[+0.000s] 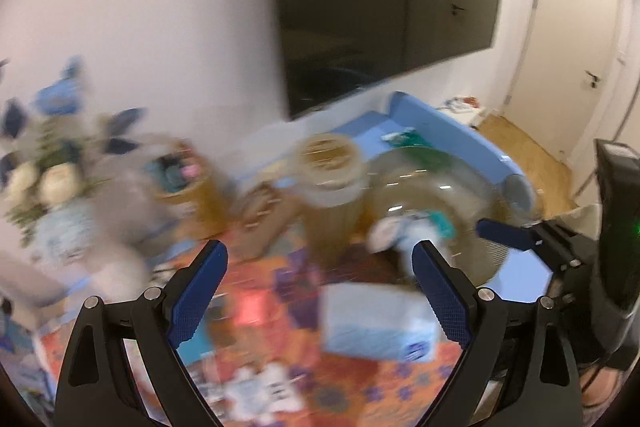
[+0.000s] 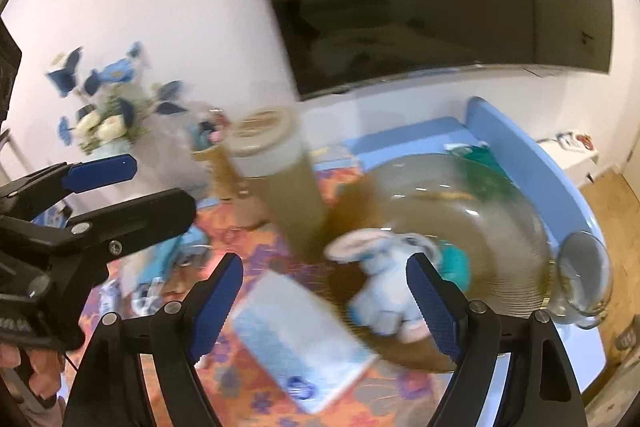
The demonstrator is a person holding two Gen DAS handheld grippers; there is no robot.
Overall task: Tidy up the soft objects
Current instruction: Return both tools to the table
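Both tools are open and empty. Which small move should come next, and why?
Probably lower the right tool onto the tissue pack. It lies loose on the floral cloth, while the plush rabbit already sits in the glass bowl.

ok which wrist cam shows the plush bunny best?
Right wrist: the plush bunny lies whole in the glass bowl, ears and legs readable despite blur. Left wrist shows only a smeared pale blob beside the left gripper's finger.
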